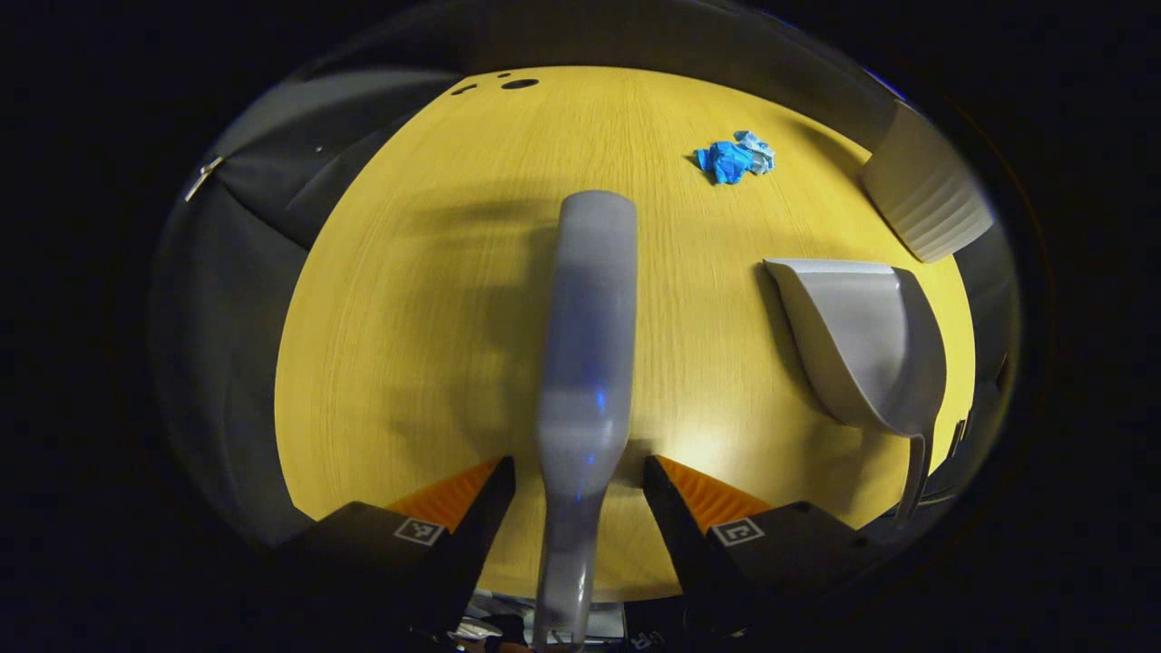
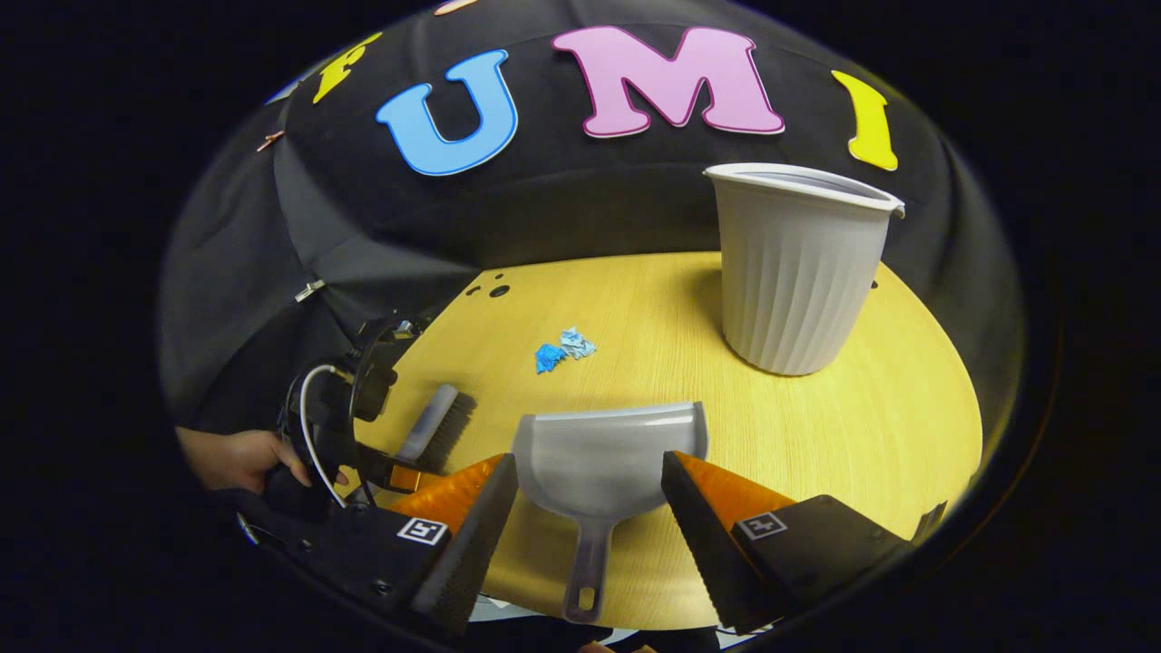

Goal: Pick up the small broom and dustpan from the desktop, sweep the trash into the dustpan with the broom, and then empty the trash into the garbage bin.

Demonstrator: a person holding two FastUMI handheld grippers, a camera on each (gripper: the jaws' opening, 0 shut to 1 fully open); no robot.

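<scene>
Both claws stand open: left claw [image 1: 579, 472] straddles the broom [image 1: 585, 363] handle, right claw [image 2: 590, 472] straddles the dustpan [image 2: 608, 453] on the desk [image 2: 816, 435]. Light, stiff plastic, probably slippery; grip the narrow handles.

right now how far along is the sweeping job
Nothing looks finished. In hand: the left gripper straddles the broom handle with open jaws, and the right gripper brackets the dustpan, also open. Left: grasp both, sweep the blue trash in, empty it into the bin.
</scene>
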